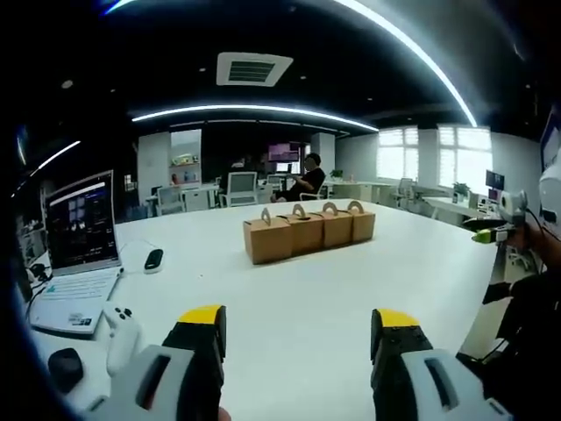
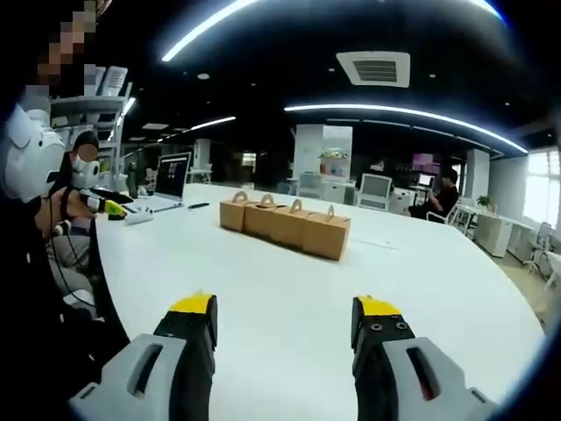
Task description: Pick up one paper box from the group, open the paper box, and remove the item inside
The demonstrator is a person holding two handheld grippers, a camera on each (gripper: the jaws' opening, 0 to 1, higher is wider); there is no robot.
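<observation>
Both grippers, left [image 1: 298,329] and right [image 2: 285,316], are hovering with fingers spread and empty; the boxes [image 1: 308,230] are touching, risking neighbours being dragged across the bench [image 1: 289,289].

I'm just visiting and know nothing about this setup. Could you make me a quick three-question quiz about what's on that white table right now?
1. How many paper boxes stand in the row on the white table?
2. True or false: the left gripper is already holding a box.
3. Which sits beside the open laptop: A) a black mouse, B) a red mug, C) a potted cactus?

Key:
1. Four, side by side and touching, each with an arched handle on top.
2. False. Its yellow-tipped fingers are spread with nothing between them; the right gripper is the same.
3. A.
</observation>
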